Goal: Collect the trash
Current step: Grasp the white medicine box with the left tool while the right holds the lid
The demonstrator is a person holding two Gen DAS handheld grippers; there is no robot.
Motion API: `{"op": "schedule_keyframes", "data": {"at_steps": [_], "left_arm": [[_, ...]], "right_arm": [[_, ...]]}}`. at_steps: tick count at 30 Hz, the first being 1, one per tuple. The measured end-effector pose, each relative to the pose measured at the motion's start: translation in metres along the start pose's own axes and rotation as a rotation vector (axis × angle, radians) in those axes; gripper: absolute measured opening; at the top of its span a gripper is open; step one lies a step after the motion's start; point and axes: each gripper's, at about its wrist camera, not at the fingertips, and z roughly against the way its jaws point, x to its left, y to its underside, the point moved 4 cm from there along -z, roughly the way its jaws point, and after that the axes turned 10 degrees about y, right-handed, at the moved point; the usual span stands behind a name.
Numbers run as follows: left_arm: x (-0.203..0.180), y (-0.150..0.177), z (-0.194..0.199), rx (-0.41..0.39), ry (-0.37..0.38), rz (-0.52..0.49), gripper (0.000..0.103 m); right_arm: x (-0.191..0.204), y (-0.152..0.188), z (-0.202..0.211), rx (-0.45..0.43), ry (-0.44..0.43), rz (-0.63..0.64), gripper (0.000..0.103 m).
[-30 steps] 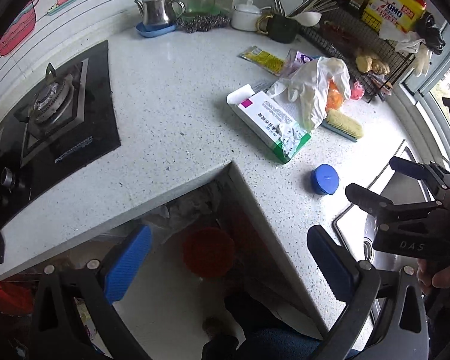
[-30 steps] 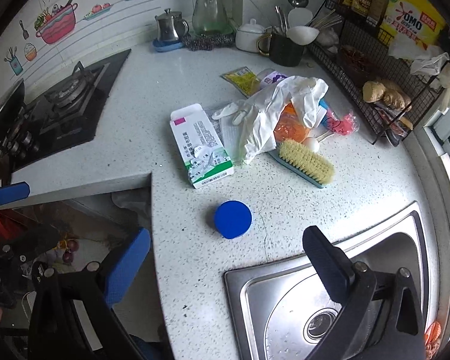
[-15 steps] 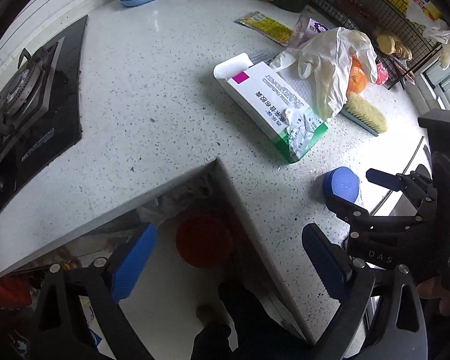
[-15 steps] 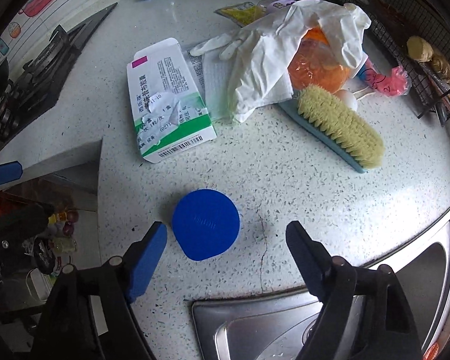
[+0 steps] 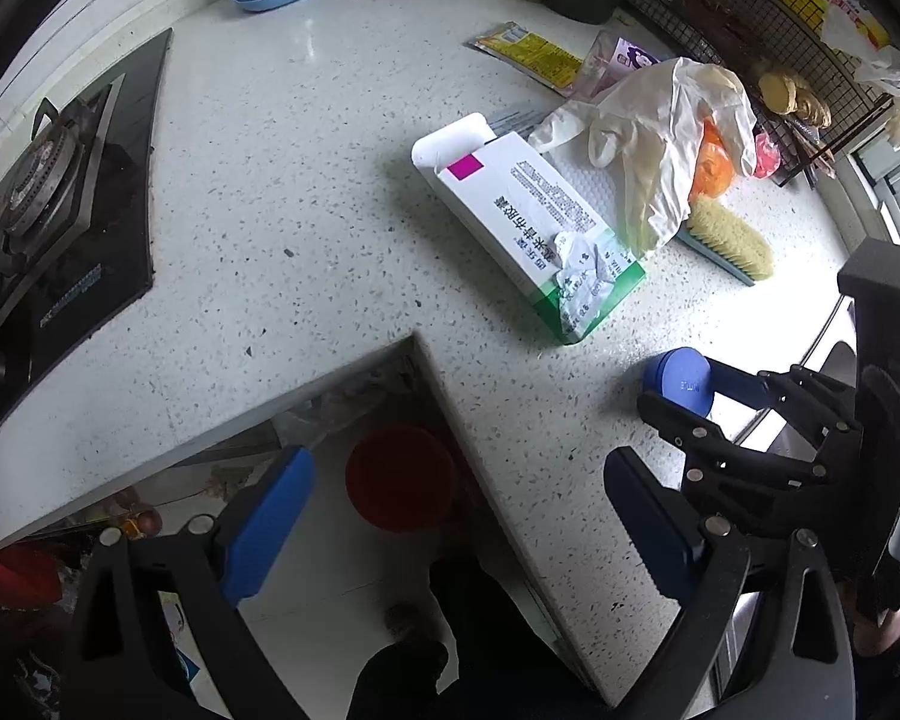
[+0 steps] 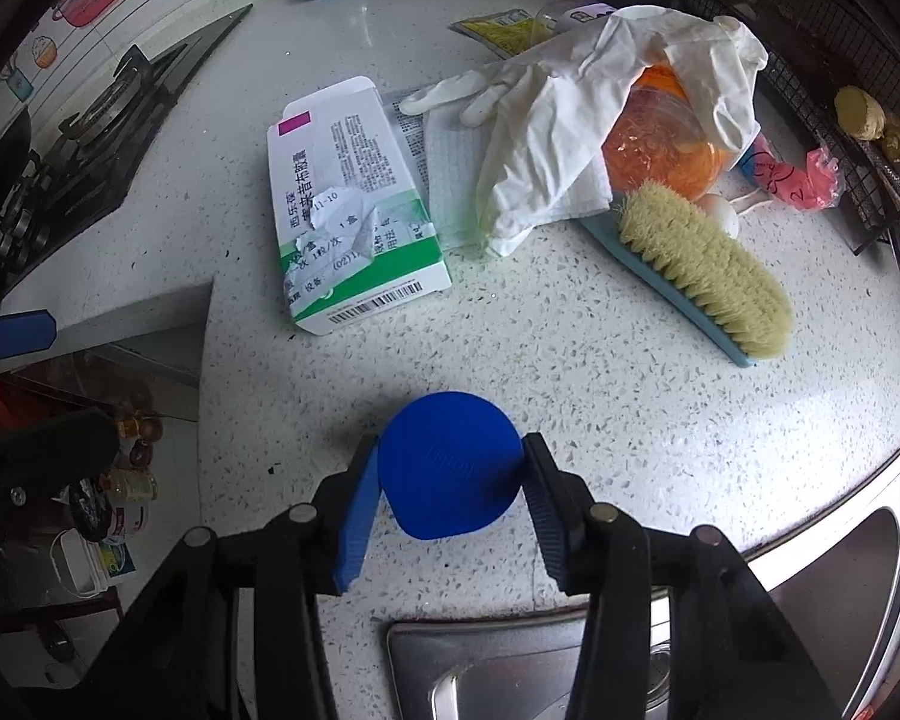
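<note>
On speckled stone counter (image 6: 570, 360), right claw (image 6: 450, 468), just closing, clamps round blue plastic cap (image 6: 450, 465); left claw (image 5: 450, 516) gapes.

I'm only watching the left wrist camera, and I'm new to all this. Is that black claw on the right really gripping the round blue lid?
Observer: Yes. In the right wrist view, the right gripper has just been closing, and its jaws press both sides of the round blue plastic lid.
Operator: Does the white-and-green cardboard box show anything I'm missing?
Observer: A barcode on its near end.
Operator: Anything hidden near the brush?
Observer: A small white rounded object beside the cream-bristled scrub brush.
</note>
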Motion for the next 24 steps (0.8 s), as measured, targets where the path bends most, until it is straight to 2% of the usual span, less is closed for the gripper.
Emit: {"op": "schedule_keyframes", "data": {"at_steps": [5, 11, 16, 21, 24], "left_arm": [[-0.008, -0.017, -0.003, -0.006, 0.028, 0.026, 0.097], [-0.020, -0.048, -0.011, -0.034, 0.082, 0.084, 0.097], [-0.029, -0.071, -0.027, -0.027, 0.078, 0.095, 0.097], [-0.038, -0.092, -0.043, -0.033, 0.071, 0.096, 0.097], [-0.038, -0.103, -0.056, -0.023, 0.026, 0.103, 0.097]], "right_arm": [[-0.019, -0.012, 0.009, -0.040, 0.002, -0.030, 0.043], [-0.042, -0.032, 0.025, -0.086, 0.052, -0.055, 0.043], [-0.062, -0.039, 0.032, -0.094, 0.133, -0.054, 0.043], [-0.083, -0.044, 0.023, -0.066, 0.105, -0.101, 0.043], [-0.087, -0.045, 0.017, -0.048, 0.081, -0.118, 0.043]]}}
